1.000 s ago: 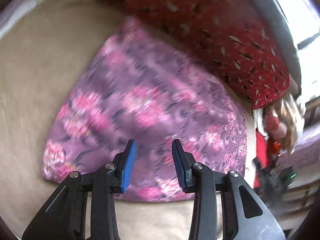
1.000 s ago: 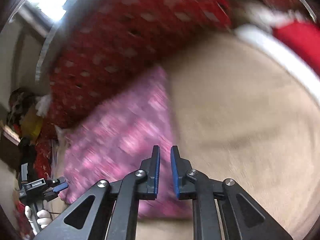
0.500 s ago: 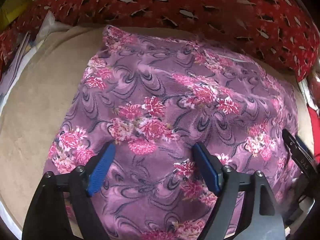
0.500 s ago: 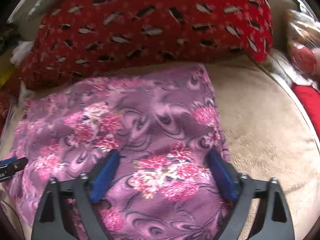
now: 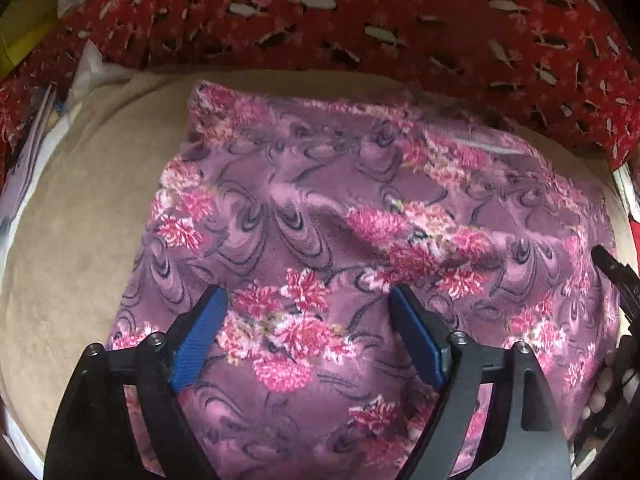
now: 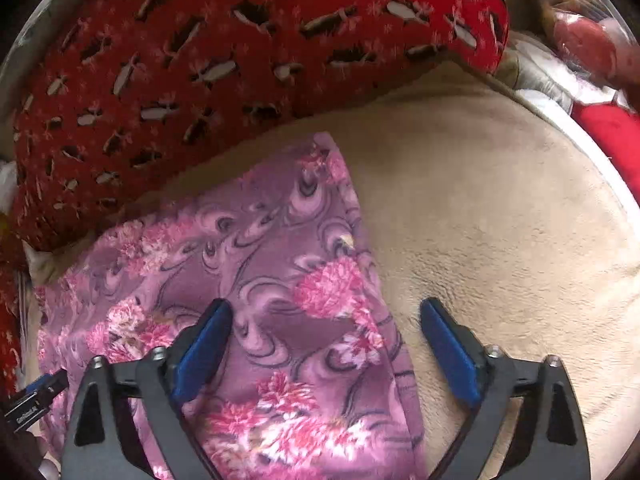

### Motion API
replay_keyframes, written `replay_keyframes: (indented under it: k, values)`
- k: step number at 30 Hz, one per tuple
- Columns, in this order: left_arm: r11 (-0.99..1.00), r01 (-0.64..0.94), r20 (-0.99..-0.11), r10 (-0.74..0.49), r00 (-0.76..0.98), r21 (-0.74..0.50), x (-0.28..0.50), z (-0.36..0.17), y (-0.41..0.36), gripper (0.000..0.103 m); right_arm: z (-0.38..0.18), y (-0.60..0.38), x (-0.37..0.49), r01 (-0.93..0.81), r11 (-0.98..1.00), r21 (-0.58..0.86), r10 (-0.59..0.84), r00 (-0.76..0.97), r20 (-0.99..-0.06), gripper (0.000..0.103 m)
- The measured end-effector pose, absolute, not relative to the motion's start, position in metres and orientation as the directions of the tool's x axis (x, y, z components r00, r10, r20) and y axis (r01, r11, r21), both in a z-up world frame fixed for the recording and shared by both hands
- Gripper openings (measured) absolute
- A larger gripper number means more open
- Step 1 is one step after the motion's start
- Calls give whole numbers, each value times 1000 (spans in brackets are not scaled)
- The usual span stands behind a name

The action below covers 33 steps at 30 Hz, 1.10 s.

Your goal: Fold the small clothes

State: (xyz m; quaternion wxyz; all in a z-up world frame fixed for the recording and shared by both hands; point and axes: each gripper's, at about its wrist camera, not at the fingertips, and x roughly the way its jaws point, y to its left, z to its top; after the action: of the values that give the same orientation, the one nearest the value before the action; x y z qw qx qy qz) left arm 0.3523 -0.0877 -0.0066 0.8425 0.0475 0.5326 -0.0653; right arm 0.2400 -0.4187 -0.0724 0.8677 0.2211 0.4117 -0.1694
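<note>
A purple fleece garment (image 5: 320, 200) with pink flowers lies spread flat on a beige bed cover (image 5: 80, 220). My left gripper (image 5: 307, 292) hovers over its near middle with jaws opening wide; the blue pads are clear of the cloth. My right gripper (image 6: 325, 304) stands open over the garment (image 6: 280, 240), straddling its right edge: one pad is over the cloth, the other over the bare cover (image 6: 500, 220). Neither gripper holds anything. One of the right gripper's fingers (image 5: 612, 268) shows at the right rim of the left wrist view.
A red patterned pillow (image 5: 360, 20) lies along the far side of the garment, also in the right wrist view (image 6: 200, 60). Papers and white plastic (image 5: 92, 68) sit at the far left. Red cloth (image 6: 608, 132) and a bag lie off the right edge.
Both grippers went from nearly shut to wide open and sank closer to the garment. The right one then slid right, to the garment's right edge.
</note>
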Motion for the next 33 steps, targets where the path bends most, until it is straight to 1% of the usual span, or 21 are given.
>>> replay_keyframes:
  k: [3, 5, 6, 8, 11, 13, 15, 16, 17, 18, 19, 20, 22, 23, 24, 25, 26, 27, 30, 32, 33]
  values:
    - [986, 167, -899, -58, 434, 16, 352, -9, -87, 85, -72, -416, 244, 457, 859, 229, -106, 598, -794, 99]
    - [985, 171, -898, -58, 435, 19, 350, -9, -87, 85, -69, -419, 245, 465, 851, 246, -99, 600, -794, 95]
    - [985, 173, -898, -57, 436, 22, 350, -9, -87, 85, -64, -418, 243, 467, 847, 253, -106, 615, -781, 90]
    - [985, 172, -897, -57, 438, 21, 349, -5, -88, 85, -49, -419, 239, 467, 840, 278, -122, 661, -741, 89]
    - [982, 189, -879, -74, 471, 18, 352, 8, -93, 85, -35, -424, 237, 439, 838, 324, -105, 712, -695, 89]
    - [983, 182, -869, -59, 491, 36, 364, 15, -95, 85, -33, -427, 241, 442, 843, 308, -122, 714, -689, 89]
    - [987, 156, -891, -42, 451, 33, 387, 8, -92, 85, -46, -433, 249, 482, 834, 268, -142, 657, -740, 89]
    - [988, 149, -916, -25, 401, 38, 398, -3, -91, 85, -66, -439, 261, 525, 826, 207, -144, 551, -822, 91]
    - [989, 143, -933, -19, 361, 35, 406, -12, -88, 89, -71, -442, 262, 520, 831, 197, -135, 532, -836, 90]
    - [990, 137, -934, -39, 354, 11, 410, -14, -84, 90, -65, -441, 262, 514, 836, 191, -153, 554, -819, 87]
    - [991, 137, -932, -53, 358, -3, 410, -10, -81, 89, -58, -440, 261, 518, 835, 185, -166, 558, -813, 78]
    - [990, 138, -931, -69, 357, -21, 409, -6, -77, 89, -50, -440, 258, 506, 837, 207, -156, 584, -797, 73]
    - [989, 131, -922, -116, 370, -72, 401, 1, -68, 89, -37, -438, 247, 470, 845, 254, -140, 653, -745, 73]
    - [988, 133, -921, -121, 370, -77, 396, 0, -65, 89, -31, -436, 240, 462, 849, 255, -157, 682, -715, 74]
    - [988, 144, -923, -112, 369, -63, 392, -1, -64, 89, -32, -436, 235, 457, 855, 247, -166, 690, -705, 76]
    - [987, 151, -922, -104, 374, -50, 387, 0, -62, 89, -38, -435, 236, 454, 861, 229, -165, 675, -719, 74]
    - [987, 156, -920, -98, 379, -41, 382, 3, -60, 89, -55, -435, 242, 461, 868, 185, -153, 602, -784, 72]
    - [986, 159, -919, -108, 380, -50, 375, 8, -54, 89, -67, -436, 247, 462, 870, 170, -127, 545, -828, 72]
    - [978, 148, -899, -196, 392, -149, 355, 31, -27, 89, -48, -439, 229, 472, 850, 233, -122, 608, -785, 66]
    - [968, 131, -883, -250, 398, -215, 342, 40, -9, 89, -30, -434, 210, 431, 852, 297, -94, 684, -723, 66]
    - [960, 111, -877, -279, 392, -256, 336, 39, 1, 89, -24, -429, 201, 416, 859, 299, -102, 710, -696, 68]
